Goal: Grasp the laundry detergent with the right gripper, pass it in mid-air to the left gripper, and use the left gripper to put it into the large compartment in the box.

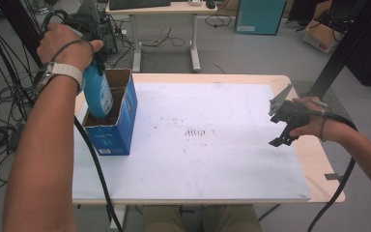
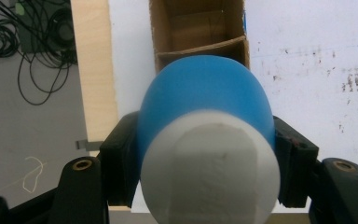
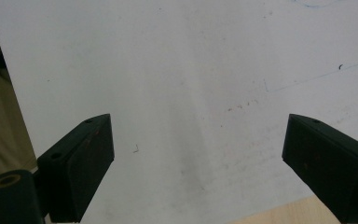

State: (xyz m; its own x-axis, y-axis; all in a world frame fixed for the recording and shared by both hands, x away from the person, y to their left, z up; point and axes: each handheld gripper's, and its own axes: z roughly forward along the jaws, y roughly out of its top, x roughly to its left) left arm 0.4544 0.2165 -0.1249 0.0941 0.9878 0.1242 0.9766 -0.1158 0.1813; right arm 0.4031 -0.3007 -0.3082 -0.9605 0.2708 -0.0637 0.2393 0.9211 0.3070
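At the upper left of the high view the left gripper (image 1: 92,60) pinches a blue bottle (image 1: 98,92) near its white cap, its base in the open cardboard box (image 1: 125,121); smooth rigid plastic, probably light, likely slippery; the right gripper (image 3: 198,158) stands spread and empty
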